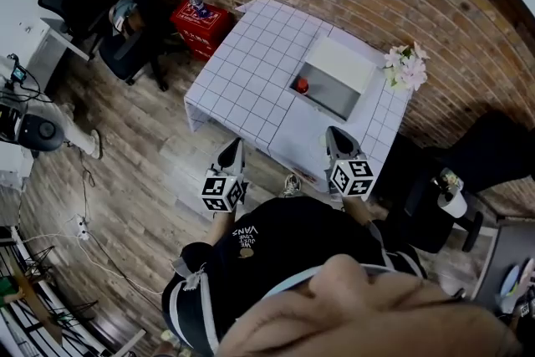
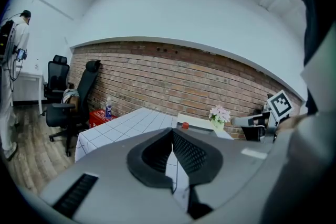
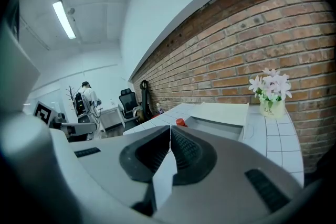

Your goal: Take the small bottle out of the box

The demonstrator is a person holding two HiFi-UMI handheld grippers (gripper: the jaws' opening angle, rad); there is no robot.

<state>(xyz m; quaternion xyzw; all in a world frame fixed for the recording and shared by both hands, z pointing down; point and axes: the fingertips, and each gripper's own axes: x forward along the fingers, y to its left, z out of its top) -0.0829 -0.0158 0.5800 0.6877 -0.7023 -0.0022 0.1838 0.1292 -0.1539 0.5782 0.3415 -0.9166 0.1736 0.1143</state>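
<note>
Bright even indoor light, ceiling strip lamp [image 3: 64,19] glowing, strong fisheye bending, dark vignetted corners

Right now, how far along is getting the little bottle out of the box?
Nothing looks done: the small bottle sits in the box on the table. In hand: nothing; the left hand-held gripper and right hand-held gripper are both shut and empty, short of the table. To do: reach in, grip the bottle, lift it out.
</note>
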